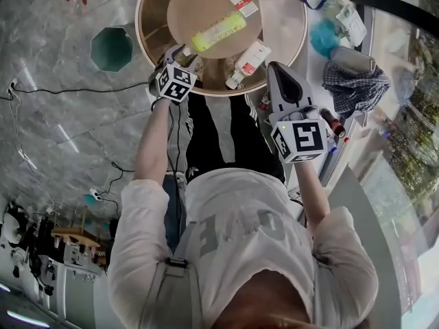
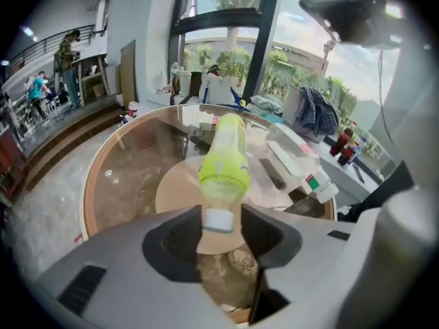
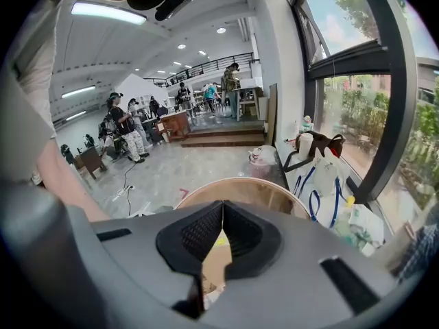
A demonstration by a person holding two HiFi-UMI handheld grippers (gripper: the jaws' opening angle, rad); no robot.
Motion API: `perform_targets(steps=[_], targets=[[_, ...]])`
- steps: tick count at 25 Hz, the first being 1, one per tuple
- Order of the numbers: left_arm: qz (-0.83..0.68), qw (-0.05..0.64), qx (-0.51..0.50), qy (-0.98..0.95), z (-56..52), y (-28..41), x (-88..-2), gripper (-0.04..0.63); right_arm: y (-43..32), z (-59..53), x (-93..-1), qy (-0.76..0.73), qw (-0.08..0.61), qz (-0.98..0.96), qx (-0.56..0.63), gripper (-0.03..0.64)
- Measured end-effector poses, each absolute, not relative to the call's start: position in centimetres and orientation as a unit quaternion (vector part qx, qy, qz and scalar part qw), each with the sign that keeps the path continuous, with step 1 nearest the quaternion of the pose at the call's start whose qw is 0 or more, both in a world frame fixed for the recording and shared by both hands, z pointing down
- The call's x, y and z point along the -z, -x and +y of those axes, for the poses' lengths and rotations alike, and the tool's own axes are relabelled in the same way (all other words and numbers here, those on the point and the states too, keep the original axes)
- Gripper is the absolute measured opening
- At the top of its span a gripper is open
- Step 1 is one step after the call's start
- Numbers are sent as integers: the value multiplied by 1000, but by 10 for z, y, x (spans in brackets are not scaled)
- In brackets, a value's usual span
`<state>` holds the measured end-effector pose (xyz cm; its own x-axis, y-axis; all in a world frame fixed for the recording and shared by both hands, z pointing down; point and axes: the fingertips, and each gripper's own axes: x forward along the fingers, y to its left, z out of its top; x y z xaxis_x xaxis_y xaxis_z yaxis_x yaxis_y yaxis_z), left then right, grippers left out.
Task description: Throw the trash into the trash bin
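Observation:
A yellow-green bottle [image 1: 218, 31] lies on its side on the round glass table [image 1: 140, 19]. My left gripper [image 1: 184, 51] is at its cap end. In the left gripper view the bottle [image 2: 225, 163] points away and its white cap sits between the pads, which look pressed on it, so the left gripper [image 2: 221, 219] is shut on the bottle. My right gripper [image 1: 273, 67] hovers over the table's near right rim. Its jaws meet at the tips with nothing between them [image 3: 221, 208]. A teal trash bin [image 1: 112, 49] stands on the floor left of the table.
A clear bottle with a red and green label [image 1: 248, 62] and a small packet [image 1: 243, 3] also lie on the table. To the right a counter holds a checked cloth [image 1: 355, 84], a blue puff [image 1: 324, 38] and bags. Cables [image 1: 68, 90] run over the floor.

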<state>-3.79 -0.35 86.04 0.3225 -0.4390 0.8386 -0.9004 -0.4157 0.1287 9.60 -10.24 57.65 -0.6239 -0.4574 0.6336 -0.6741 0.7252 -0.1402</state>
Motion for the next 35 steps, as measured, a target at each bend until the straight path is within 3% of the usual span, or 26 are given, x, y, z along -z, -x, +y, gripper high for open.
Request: perform_targets(steps=[1,12,20,29,35], targets=[[-438,302,-390,-751,-2,38,-863,147,-96,-101,-578,-320,292,-881,-188,14],[-488,303,-342,-744,-18,46,-810,141,-78,-107,-542,-311,268,-894,-178,14],[-568,235,-281,-737,-28,63,-664,141,-53,-104,-448,-289,204,-925,-138,14],[-712,96,-188,-670,-35,110,-482,141,-24,-98,-360,-252,99,-959,-86,14],[-781,57,-130,-609,-8,135,-422,141,-8,-90,-336,-219,66,-970,-76,14]])
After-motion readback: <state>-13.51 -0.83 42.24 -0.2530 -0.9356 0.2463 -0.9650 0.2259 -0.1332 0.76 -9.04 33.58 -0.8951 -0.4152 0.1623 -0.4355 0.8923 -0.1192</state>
